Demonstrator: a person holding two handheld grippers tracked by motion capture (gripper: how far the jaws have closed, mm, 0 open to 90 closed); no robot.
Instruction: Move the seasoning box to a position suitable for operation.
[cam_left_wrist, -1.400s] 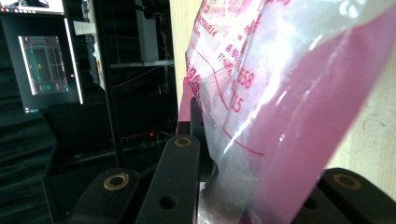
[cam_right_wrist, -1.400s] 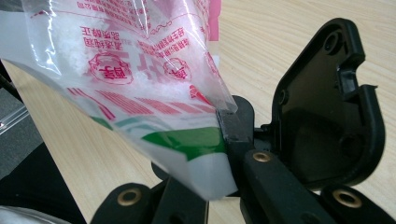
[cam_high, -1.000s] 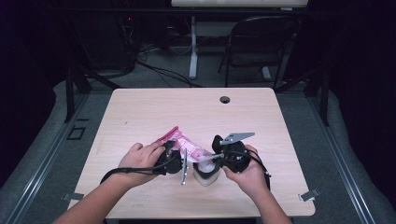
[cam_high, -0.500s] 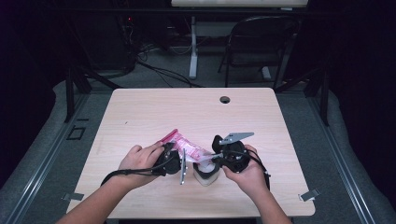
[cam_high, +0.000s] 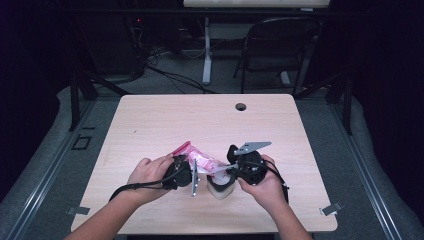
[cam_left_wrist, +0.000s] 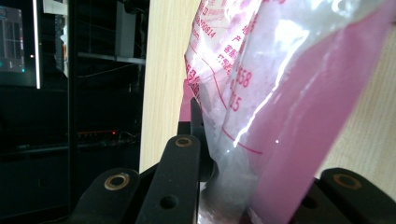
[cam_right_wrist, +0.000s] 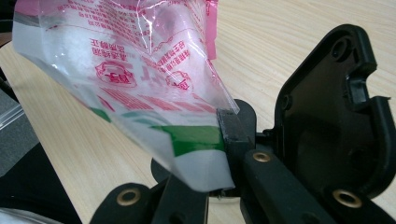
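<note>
High view: pale wood worktop (cam_high: 150, 125), dark room, chair (cam_high: 277, 45) at 12 o'clock. Left gripper (cam_high: 186, 172) and right gripper (cam_high: 231, 170) fingers each pinch the pink-printed bag (cam_high: 202, 161).

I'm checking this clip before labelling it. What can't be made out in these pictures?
- Contents of the pink-and-clear printed plastic bag: high view, too small; both gripper views, glare.
- The bag's red print: right gripper view, inverted, blurred.
- Small clear container under the bag: high view, right gripper overlaps it.
- Left gripper pads: left gripper view, bag covers them.

black gripper (cam_right_wrist: 224, 154) links with brass rivets, black cables, grey triangular plate (cam_high: 253, 146).
</note>
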